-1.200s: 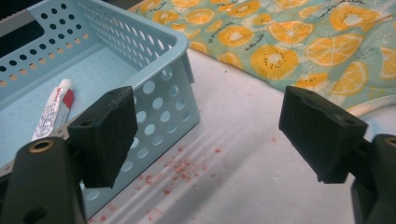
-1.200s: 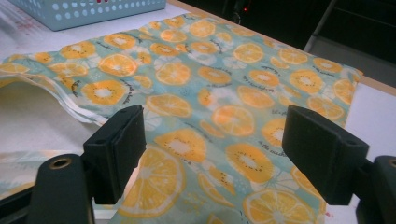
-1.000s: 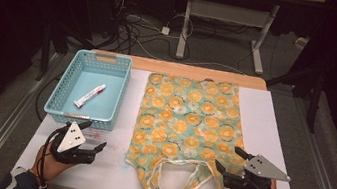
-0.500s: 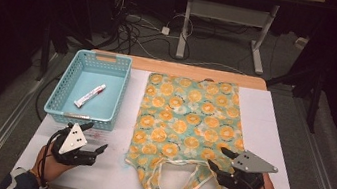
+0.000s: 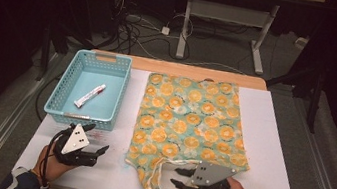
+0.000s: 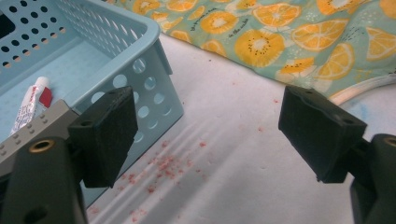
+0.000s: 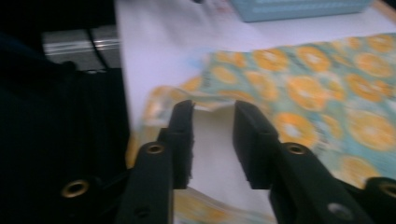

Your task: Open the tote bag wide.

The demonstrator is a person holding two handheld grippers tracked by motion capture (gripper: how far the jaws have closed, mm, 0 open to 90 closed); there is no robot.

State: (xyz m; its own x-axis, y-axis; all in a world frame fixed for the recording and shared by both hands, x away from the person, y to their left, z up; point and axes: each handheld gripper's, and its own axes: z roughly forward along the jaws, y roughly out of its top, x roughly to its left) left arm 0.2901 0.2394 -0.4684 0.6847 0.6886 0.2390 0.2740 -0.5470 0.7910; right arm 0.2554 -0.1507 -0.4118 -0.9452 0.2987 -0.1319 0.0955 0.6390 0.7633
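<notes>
The right gripper point(image 5: 183, 177), fingers narrowly apart and just closing on nothing, is aimed left at the bag point(image 5: 192, 121) handles; the left gripper point(image 5: 96, 139) is held wide open.

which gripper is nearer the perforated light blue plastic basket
Left. The left gripper sits just in front of the perforated light blue plastic basket, by its near wall. The right gripper is farther off, over the orange-print cloth bag.

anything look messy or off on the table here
Yes: reddish crumbs or specks are scattered on the white table cover, just beside the blue basket in front of the left tongs. The orange-print tote bag lies slightly rumpled, its handles bunched at the near edge by the right tongs.
</notes>
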